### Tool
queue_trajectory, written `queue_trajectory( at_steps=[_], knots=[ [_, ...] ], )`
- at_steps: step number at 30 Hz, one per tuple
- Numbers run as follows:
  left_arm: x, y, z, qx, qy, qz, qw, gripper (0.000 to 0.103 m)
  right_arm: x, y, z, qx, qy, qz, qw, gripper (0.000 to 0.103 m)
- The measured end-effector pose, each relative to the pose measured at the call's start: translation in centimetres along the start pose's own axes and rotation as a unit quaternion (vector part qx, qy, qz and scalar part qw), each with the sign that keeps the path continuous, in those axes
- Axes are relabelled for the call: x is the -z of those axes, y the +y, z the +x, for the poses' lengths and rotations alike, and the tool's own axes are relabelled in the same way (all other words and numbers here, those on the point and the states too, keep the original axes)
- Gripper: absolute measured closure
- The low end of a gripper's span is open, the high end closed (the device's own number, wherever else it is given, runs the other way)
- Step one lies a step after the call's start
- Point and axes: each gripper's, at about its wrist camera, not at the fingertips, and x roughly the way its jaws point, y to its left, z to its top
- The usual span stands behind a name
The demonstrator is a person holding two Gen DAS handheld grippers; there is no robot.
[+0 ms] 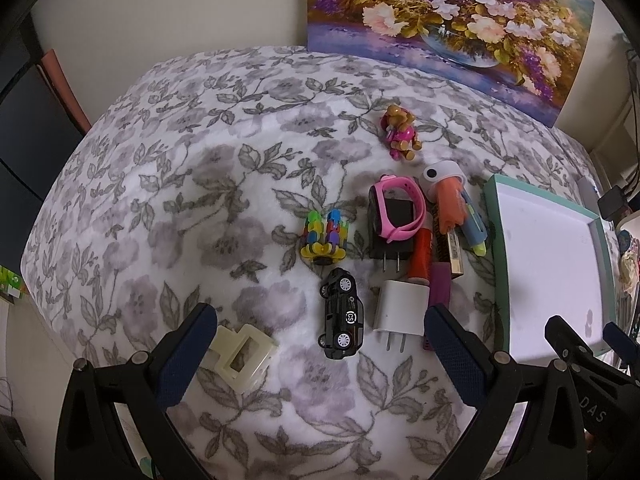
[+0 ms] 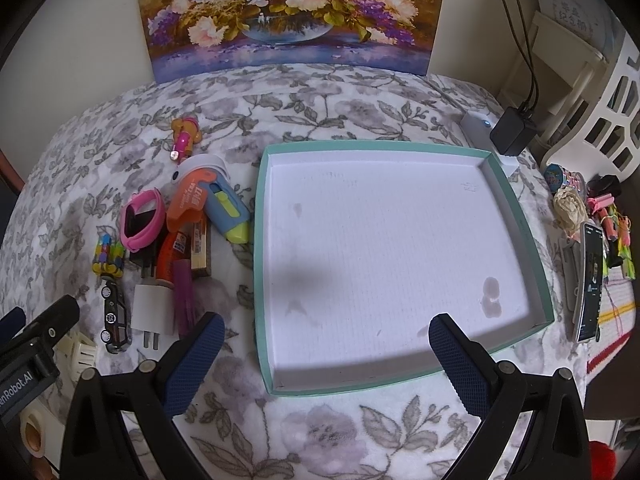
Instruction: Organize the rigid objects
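A cluster of small objects lies on the floral blanket: a black toy car [image 1: 341, 314], a white plug [image 1: 401, 311], a black charger with a pink watch [image 1: 396, 210] on it, a multicoloured block toy [image 1: 325, 234], a toy dog [image 1: 400, 132] and an orange and blue cutter [image 2: 212, 204]. A cream plastic clip [image 1: 242, 354] lies beside my left gripper's left finger. My left gripper [image 1: 320, 354] hangs open over the car and plug. An empty teal-rimmed tray [image 2: 516, 196] lies under my open right gripper [image 2: 326, 360], which hovers over its near edge.
A flower painting [image 2: 288, 12] leans on the wall behind. A black adapter [image 2: 512, 130] with cables, a white rack [image 2: 592, 120], a phone [image 2: 591, 280] and small trinkets crowd the right side. Tape rolls [image 2: 34, 432] sit at the lower left.
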Motion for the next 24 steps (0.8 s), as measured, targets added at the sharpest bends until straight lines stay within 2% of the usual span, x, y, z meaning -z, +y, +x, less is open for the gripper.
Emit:
queue_trajectory(
  at_steps=[12, 18, 21, 24],
  knots=[
    [0.0, 0.4, 0.2, -0.001, 0.004, -0.008, 1.0000, 0.000, 0.0, 0.1, 0.1, -0.004, 0.006, 0.001, 1.000, 0.000],
    [-0.5, 1.7, 1.3, -0.033, 0.009, -0.034, 0.9989, 0.000, -0.4, 0.6, -0.2, -0.044, -0.002, 0.006, 0.999, 0.000],
    [-0.8, 2.4, 2.8, -0.030, 0.027, -0.048, 0.9981, 0.000, -0.7, 1.9, 0.0, -0.064, -0.004, -0.010, 0.998, 0.000],
    [-0.8, 2.1, 4.1, -0.035, 0.043, -0.038, 0.9978, 0.000, -0.7, 3.2, 0.7, -0.070, 0.002, -0.028, 0.997, 0.000]
  ],
)
